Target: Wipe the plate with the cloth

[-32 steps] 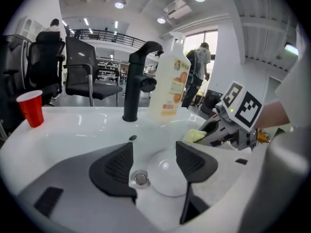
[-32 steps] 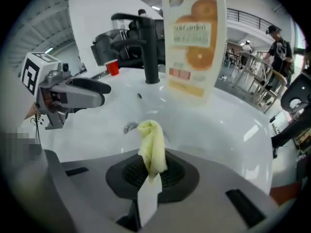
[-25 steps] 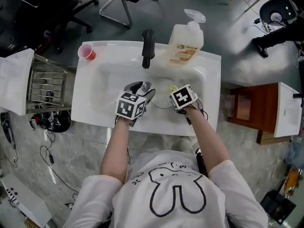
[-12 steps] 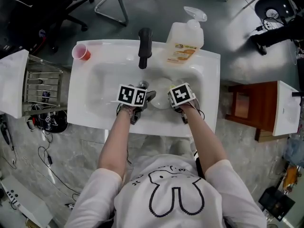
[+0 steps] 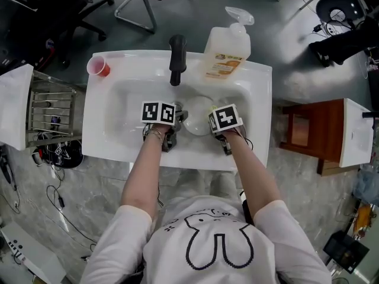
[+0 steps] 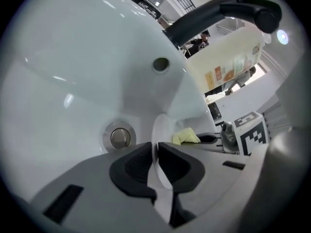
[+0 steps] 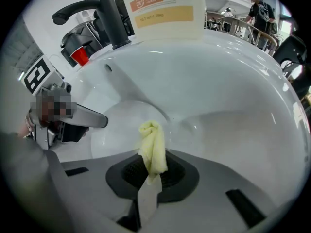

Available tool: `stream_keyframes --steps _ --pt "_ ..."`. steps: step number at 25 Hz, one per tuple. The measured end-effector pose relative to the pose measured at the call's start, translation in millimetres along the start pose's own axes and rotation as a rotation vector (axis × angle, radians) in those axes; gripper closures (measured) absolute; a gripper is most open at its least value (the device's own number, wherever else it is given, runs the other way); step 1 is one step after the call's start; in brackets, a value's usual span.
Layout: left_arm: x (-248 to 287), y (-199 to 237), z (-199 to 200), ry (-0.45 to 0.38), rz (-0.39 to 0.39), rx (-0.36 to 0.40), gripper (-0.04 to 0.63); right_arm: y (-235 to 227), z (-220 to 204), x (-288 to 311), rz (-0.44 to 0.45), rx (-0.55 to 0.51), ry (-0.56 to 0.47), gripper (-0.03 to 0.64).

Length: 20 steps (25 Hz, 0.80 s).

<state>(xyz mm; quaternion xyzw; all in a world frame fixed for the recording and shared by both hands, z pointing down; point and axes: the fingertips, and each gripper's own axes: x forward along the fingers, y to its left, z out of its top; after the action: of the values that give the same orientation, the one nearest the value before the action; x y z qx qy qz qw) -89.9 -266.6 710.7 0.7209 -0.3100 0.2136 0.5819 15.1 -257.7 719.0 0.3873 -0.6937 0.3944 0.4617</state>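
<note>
A white plate stands tilted in the sink basin. In the left gripper view the plate shows edge-on, and my left gripper is closing with its dark pads on either side of the rim, pressing it. My right gripper is shut on a yellow cloth, which hangs against the plate's face. The cloth also shows past the plate in the left gripper view. In the head view the left gripper and right gripper flank the plate.
A black faucet rises at the back of the sink, with a big soap bottle to its right and a red cup at the left corner. The drain lies left of the plate. A wire rack stands left.
My left gripper has sunk into the basin, rolled, and closed its jaws onto the plate's rim. The right gripper has stayed by the plate with the cloth.
</note>
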Motion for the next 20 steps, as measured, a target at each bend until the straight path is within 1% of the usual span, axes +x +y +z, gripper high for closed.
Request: stream_keyframes --steps 3,4,6,11,13,16,20 --pt "-6 -8 3 -0.024 -0.093 -0.088 0.565 0 2 -1 0.009 0.013 -0.018 0.569" --pt "-8 -12 5 -0.037 -0.124 -0.107 0.571 -1 3 -3 0.013 0.017 -0.026 0.569" --pt "-11 -21 7 -0.054 -0.155 -0.111 0.575 -2 4 -8 0.018 0.015 -0.045 0.569" --pt "-19 -33 4 -0.069 -0.131 -0.054 0.575 -3 12 -37 0.032 0.01 -0.146 0.569" --pt "-24 -39 5 -0.091 -0.125 -0.042 0.575 -5 16 -52 0.043 0.013 -0.195 0.569" --pt "-36 -52 6 -0.143 -0.124 -0.031 0.575 -6 20 -78 0.057 0.012 -0.27 0.569" --pt "-58 -70 6 -0.235 -0.116 -0.014 0.577 -6 25 -116 0.086 -0.004 -0.369 0.569"
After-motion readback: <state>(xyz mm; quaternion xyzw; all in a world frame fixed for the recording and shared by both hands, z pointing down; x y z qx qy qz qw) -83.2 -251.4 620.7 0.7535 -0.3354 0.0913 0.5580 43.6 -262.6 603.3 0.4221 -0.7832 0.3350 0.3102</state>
